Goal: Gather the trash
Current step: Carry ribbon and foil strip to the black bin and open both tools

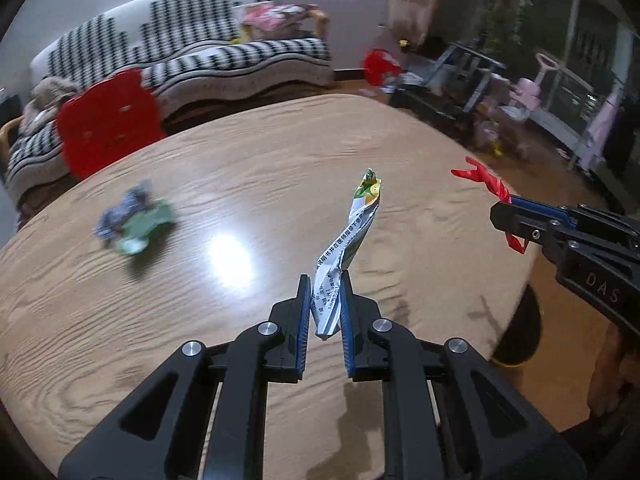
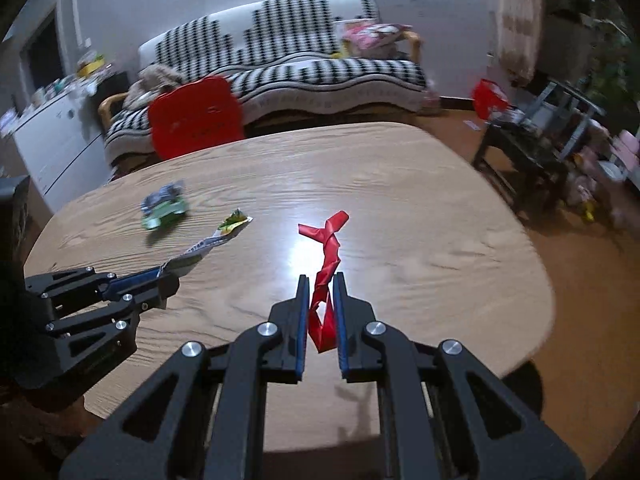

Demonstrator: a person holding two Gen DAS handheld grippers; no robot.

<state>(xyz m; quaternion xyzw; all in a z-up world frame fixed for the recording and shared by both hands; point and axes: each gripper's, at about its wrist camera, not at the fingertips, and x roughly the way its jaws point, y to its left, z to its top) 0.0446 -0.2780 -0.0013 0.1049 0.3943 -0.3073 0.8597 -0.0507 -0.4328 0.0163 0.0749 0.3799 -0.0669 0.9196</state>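
My left gripper [image 1: 325, 280] is shut on a crumpled white wrapper [image 1: 348, 240] with green and yellow print and holds it above the wooden table [image 1: 240, 208]. My right gripper [image 2: 321, 278] is shut on a twisted red wrapper [image 2: 326, 260], also above the table. The right gripper [image 1: 504, 212] with its red wrapper [image 1: 486, 178] shows at the right of the left wrist view. The left gripper [image 2: 168, 280] with the white wrapper [image 2: 212, 242] shows at the left of the right wrist view. A crumpled blue and green wrapper [image 1: 134, 216] [image 2: 164, 204] lies on the table at the far left.
A red plastic chair [image 1: 106, 120] [image 2: 196, 116] stands at the table's far edge. Behind it is a black and white sofa [image 2: 300, 68]. A dark side table [image 2: 524, 144] and clutter stand on the floor to the right. A white cabinet [image 2: 52, 140] is at the left.
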